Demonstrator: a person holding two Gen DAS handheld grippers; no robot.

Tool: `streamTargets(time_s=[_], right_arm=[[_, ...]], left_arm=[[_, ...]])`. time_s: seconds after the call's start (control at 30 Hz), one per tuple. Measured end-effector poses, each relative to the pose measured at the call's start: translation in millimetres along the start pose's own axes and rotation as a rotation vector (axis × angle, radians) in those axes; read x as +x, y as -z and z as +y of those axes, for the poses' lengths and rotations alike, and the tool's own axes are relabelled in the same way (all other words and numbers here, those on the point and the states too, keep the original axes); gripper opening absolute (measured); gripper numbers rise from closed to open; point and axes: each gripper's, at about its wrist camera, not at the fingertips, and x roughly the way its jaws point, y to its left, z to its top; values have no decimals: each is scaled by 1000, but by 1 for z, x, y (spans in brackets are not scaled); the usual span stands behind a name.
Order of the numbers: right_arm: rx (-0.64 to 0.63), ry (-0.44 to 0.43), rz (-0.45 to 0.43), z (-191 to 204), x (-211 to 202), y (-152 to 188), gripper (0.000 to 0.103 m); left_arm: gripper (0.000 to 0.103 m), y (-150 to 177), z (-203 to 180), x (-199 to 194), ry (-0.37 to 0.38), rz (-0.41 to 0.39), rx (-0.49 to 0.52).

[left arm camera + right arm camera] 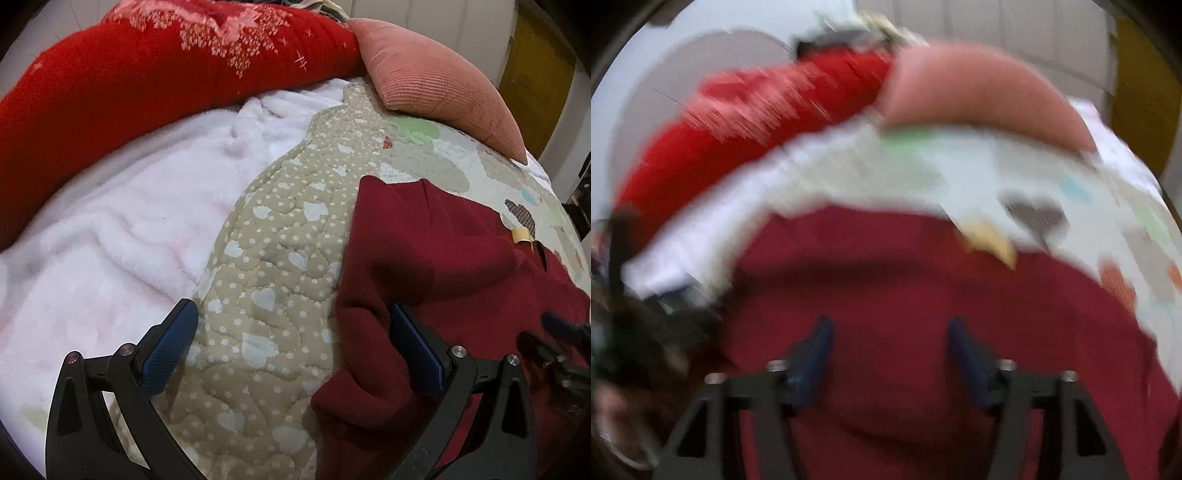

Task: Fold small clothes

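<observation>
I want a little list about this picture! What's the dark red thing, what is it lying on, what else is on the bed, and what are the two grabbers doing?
garment: dark red sweater, rumpled, with a yellowish tag
lying on: quilt with dots and hearts
beside the quilt: fluffy white blanket
at the back: red blanket, pink pillow
left gripper: open, one finger against the sweater's edge
right gripper: open, over the sweater; this view is blurred
</observation>
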Motion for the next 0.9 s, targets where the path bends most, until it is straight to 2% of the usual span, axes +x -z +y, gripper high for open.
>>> streamTargets(time_s=[0.07,0.13,0.2,0.23,0.3,0.33,0.37,0.4,0.5,0.57,0.6,0.63,0.7,0.8,0.87,0.9], right_arm=[[7,-22,-35,-10,-7,9,63],[23,7,-31,-16,-27,11,62],[53,5,-108,-33,-57,18,62],[69,32,-139,-44,-70,21,62],[109,168,-163,-77,-90,27,63],[143,280,-150,-104,-95,29,63],[163,344,-130,-118,-93,28,65],[193,454,-63,-149,-87,30,66],[232,613,88,-207,-69,39,66],[282,615,128,-236,-71,55,66],[318,577,117,-249,-79,68,65],[333,551,101,-253,-87,76,50],[366,534,68,-263,-115,104,31],[443,592,-29,-264,-164,148,31],[518,642,-53,-267,-187,182,31],[570,652,-47,-270,-194,199,42]], left_arm=[[103,2,0,-13,-25,-26,5],[103,5,-2,-27,-31,-54,7],[102,7,-7,-39,-8,-65,19],[103,9,-11,-44,0,-69,29],[103,11,-18,-51,10,-71,44],[103,13,-24,-54,22,-67,54],[103,14,-29,-55,32,-61,62],[103,16,-35,-57,45,-55,71],[103,21,-54,-61,56,-50,123],[102,24,-64,-61,43,-49,167],[103,24,-68,-60,39,-47,180],[103,25,-72,-60,38,-45,189],[103,26,-75,-61,48,-41,191],[103,29,-78,-62,67,-44,184],[103,31,-81,-60,70,-35,191],[103,32,-82,-59,68,-30,196]])
